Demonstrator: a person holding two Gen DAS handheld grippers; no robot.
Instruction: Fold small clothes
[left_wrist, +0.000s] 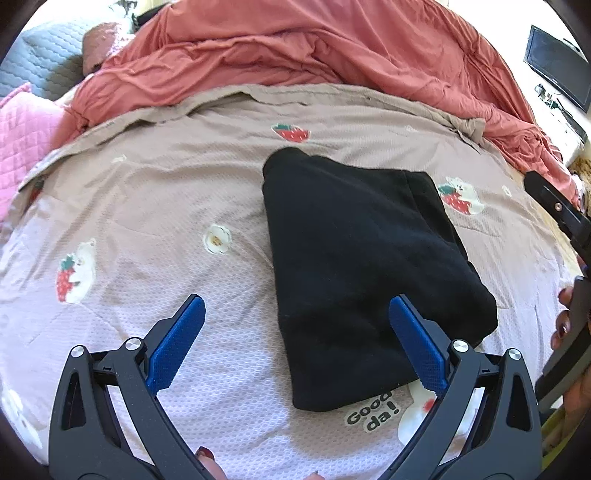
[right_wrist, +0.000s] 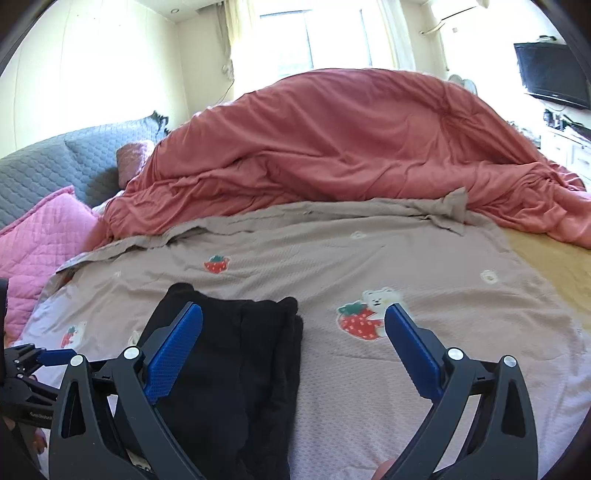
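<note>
Left gripper (left_wrist: 297, 345) spread wide, nothing between the pads, poised above the near edge of the folded black garment (left_wrist: 354, 266). Right gripper (right_wrist: 293, 350) also spread and empty, the garment's right edge under its left finger. Garment lies flat in a compact rectangle on the strawberry-print bedspread (left_wrist: 147, 206), orange duvet (right_wrist: 332, 147) heaped behind. Judged light, soft, limp, thick in layers; best pinched at a folded edge or corner, catching all layers.

A coral duvet (right_wrist: 332, 147) is lying heaped well beyond the jaws, with a black television (right_wrist: 554, 75) hanging far right.
</note>
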